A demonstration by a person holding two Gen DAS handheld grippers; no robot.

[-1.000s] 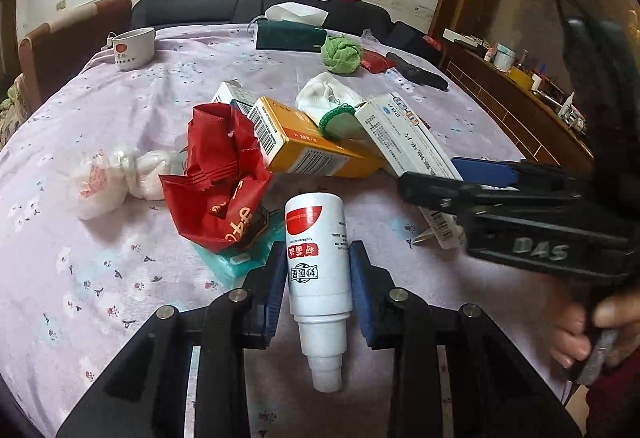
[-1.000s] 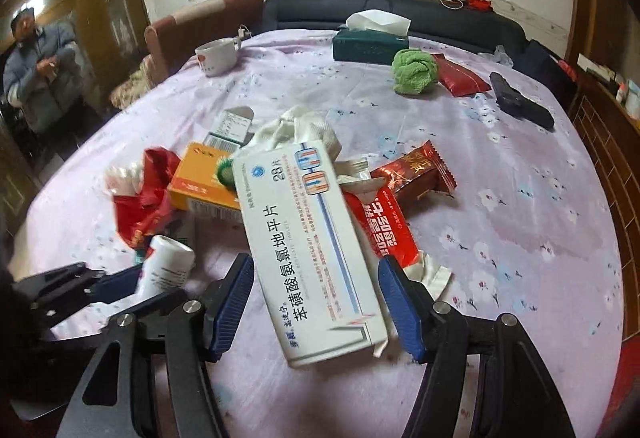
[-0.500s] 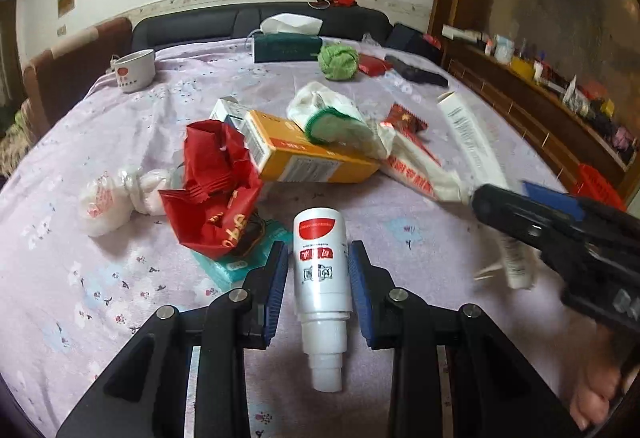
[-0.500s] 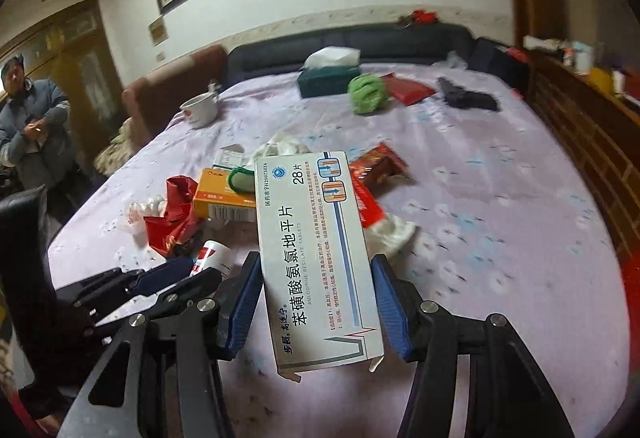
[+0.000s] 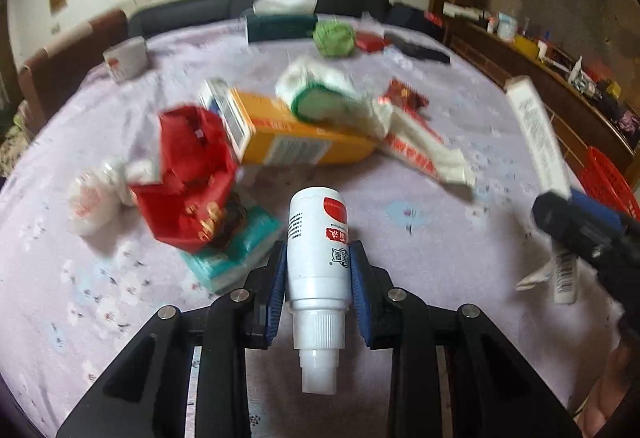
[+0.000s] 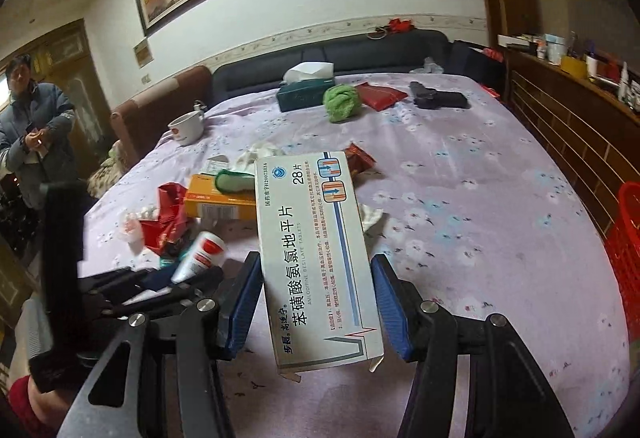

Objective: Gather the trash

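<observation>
My left gripper (image 5: 319, 254) is shut on a white bottle (image 5: 318, 238) with a red label, its cap pointing back toward me. My right gripper (image 6: 315, 266) is shut on a long white medicine box (image 6: 316, 258), held above the table. The left wrist view shows that box (image 5: 536, 134) and the right gripper (image 5: 580, 222) at the right, near a red basket (image 5: 608, 182). On the lilac tablecloth (image 5: 420, 222) lies a pile of trash: a crumpled red wrapper (image 5: 188, 174), an orange box (image 5: 296, 142), a teal pack (image 5: 236, 250), a white bag (image 5: 92, 198) and a red-and-white snack wrapper (image 5: 412, 146).
A tissue box (image 6: 306, 94), a green ball (image 6: 340, 102), a white cup (image 6: 186, 126) and a black object (image 6: 438, 98) sit at the far end. A wooden sideboard (image 6: 568, 118) runs along the right, with the red basket (image 6: 624, 238) beside it. A person (image 6: 32, 142) stands far left.
The right gripper has lifted the medicine box off the pile and carried it right, toward the red basket. The left gripper has risen slightly with the bottle.
</observation>
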